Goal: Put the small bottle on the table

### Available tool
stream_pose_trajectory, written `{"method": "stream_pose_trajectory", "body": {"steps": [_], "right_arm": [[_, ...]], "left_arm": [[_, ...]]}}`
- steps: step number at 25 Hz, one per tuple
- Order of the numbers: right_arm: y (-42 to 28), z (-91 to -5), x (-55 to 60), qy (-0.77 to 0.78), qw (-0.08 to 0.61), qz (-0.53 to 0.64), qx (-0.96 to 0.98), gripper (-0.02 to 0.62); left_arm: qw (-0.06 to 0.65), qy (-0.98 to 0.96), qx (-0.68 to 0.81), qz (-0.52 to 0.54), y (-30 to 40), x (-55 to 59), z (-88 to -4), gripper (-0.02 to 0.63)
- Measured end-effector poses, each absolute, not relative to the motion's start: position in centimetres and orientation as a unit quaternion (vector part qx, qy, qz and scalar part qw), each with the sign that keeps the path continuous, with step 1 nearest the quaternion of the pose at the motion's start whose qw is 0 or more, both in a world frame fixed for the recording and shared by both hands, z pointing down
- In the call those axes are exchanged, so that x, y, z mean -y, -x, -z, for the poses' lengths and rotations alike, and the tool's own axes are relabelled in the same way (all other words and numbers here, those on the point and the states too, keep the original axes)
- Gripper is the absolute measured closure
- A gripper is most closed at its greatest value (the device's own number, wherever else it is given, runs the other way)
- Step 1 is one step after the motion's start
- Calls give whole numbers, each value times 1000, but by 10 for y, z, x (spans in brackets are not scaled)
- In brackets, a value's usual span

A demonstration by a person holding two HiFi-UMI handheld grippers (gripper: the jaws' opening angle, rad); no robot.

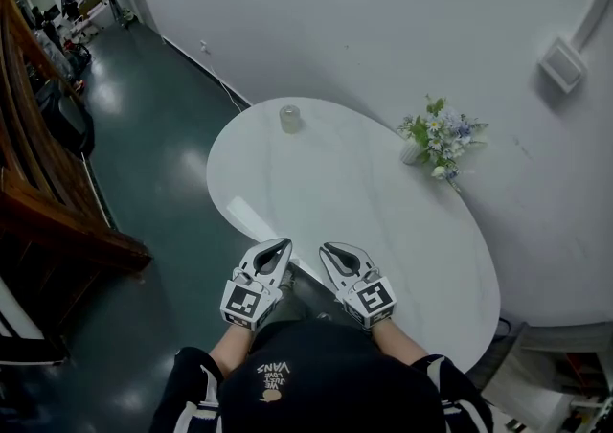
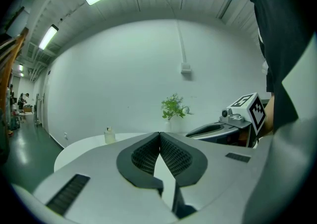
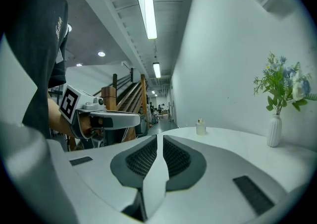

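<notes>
The small bottle (image 1: 289, 119), pale and translucent with a cap, stands upright on the far end of the white oval table (image 1: 383, 230). It also shows in the left gripper view as the bottle (image 2: 109, 135) and in the right gripper view as the bottle (image 3: 200, 127), far ahead of both pairs of jaws. My left gripper (image 1: 282, 248) and right gripper (image 1: 329, 251) hover side by side over the table's near edge, close to the person's body. Both are shut with nothing between their pads. Each shows in the other's view: left gripper (image 3: 101, 118), right gripper (image 2: 233, 121).
A white vase of flowers (image 1: 439, 142) stands at the table's right edge by the wall. Dark green floor lies to the left, with a wooden staircase (image 1: 38, 182) beyond. A person's head and dark shirt fill the bottom of the head view.
</notes>
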State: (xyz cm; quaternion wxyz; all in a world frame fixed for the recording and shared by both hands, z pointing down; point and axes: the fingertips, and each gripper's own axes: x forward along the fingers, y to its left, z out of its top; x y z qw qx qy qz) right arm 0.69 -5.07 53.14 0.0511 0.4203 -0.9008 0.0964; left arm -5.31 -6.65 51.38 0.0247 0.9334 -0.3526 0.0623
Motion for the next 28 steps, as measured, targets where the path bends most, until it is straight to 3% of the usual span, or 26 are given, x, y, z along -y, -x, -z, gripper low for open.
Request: {"method": "stream_pose_trajectory", "body": {"steps": [28], "right_arm": [[-40,-536,27,-433,55,-74,896,546]], "left_arm": [[37,-928,366,-56,32,35,-513,587]]}}
